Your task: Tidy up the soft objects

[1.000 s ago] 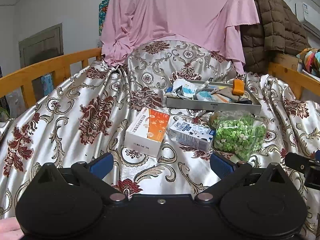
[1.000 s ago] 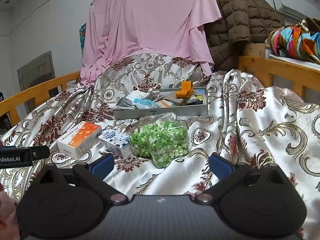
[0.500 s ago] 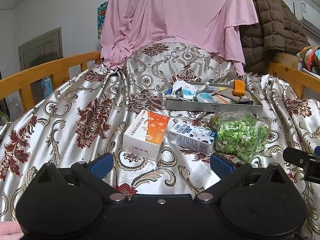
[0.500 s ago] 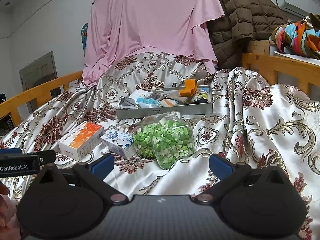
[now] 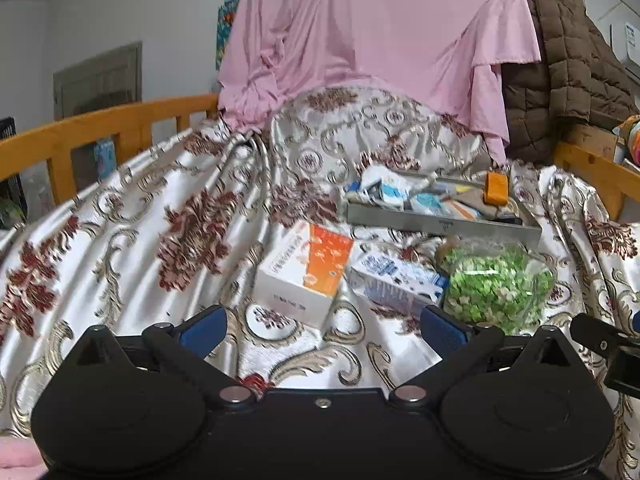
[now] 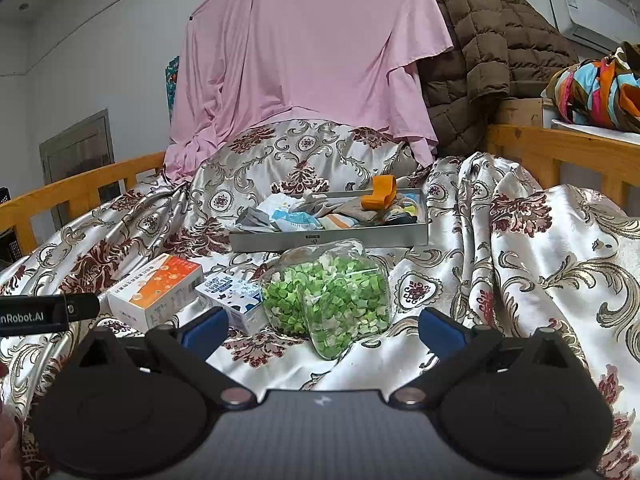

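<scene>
Blue-padded, the left claw (image 5: pixel 323 326) stands wide apart at the bottom of its frame, holding nothing, above the satin bedspread (image 5: pixel 132 240); the right claw (image 6: pixel 323 326) is just as wide and empty in its own view; past the left claw's pads, at centre frame, lies a white and orange box (image 5: pixel 306 270), with a blue and white carton (image 5: pixel 394 280) just to its right and touching it; right of that sits a clear bag of green pieces (image 6: pixel 330 294), squarely ahead of the right claw; behind these, mid-frame, a grey tray (image 6: pixel 332 237) holds a heap of socks and cloths (image 6: pixel 312 214) and an orange strap (image 6: pixel 382 192); a pink sheet (image 6: pixel 312 60) hangs across the upper centre, a brown quilted coat (image 6: pixel 484 60) at upper right, and wooden bed rails (image 5: pixel 100 128) run along the sides.
</scene>
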Demonstrator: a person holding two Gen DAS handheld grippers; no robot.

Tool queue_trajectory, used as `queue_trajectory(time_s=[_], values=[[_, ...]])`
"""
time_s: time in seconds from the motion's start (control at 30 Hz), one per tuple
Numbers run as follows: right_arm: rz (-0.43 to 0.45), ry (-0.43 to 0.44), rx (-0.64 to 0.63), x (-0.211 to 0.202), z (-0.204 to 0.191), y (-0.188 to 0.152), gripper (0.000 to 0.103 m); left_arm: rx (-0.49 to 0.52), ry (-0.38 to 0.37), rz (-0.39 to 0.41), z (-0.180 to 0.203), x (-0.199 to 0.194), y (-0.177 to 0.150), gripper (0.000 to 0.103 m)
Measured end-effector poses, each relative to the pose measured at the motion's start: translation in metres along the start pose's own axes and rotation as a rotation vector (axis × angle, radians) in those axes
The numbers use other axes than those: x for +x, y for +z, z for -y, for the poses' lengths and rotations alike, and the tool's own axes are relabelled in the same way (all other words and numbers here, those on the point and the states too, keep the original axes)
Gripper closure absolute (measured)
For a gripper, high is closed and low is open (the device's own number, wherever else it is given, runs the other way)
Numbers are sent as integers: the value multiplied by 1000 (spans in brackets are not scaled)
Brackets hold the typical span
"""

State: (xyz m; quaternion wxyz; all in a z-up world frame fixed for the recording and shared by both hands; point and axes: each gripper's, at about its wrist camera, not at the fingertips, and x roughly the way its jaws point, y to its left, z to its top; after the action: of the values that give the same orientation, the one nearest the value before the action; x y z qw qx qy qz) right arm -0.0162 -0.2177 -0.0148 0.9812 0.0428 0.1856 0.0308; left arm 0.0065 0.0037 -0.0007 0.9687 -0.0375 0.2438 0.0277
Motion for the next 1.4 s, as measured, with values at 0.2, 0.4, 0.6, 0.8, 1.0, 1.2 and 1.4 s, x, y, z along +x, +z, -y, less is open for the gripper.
queue_trajectory(time_s=[0.2, 0.4, 0.6, 0.8, 1.0, 1.2, 1.4], values=[[6, -9, 6, 3, 1, -1, 0, 28, -19, -30, 6, 8, -2, 1], [1, -25, 10, 6, 3, -2, 0, 39, -26, -66, 8, 13, -4, 1], [-1, -30, 13, 6, 4, -2, 0, 35, -20, -52, 7, 10, -3, 1], [-12, -23, 8, 7, 2, -3, 0, 45, -16, -59, 8, 11, -4, 1], [-18, -23, 9, 8, 1, -3, 0, 46, -12, -58, 8, 11, -4, 1], [-20, -23, 11, 8, 1, -4, 0, 51, -10, -56, 8, 11, -4, 1], [-20, -27, 20, 7, 2, -3, 0, 56, -11, -55, 8, 11, -4, 1]])
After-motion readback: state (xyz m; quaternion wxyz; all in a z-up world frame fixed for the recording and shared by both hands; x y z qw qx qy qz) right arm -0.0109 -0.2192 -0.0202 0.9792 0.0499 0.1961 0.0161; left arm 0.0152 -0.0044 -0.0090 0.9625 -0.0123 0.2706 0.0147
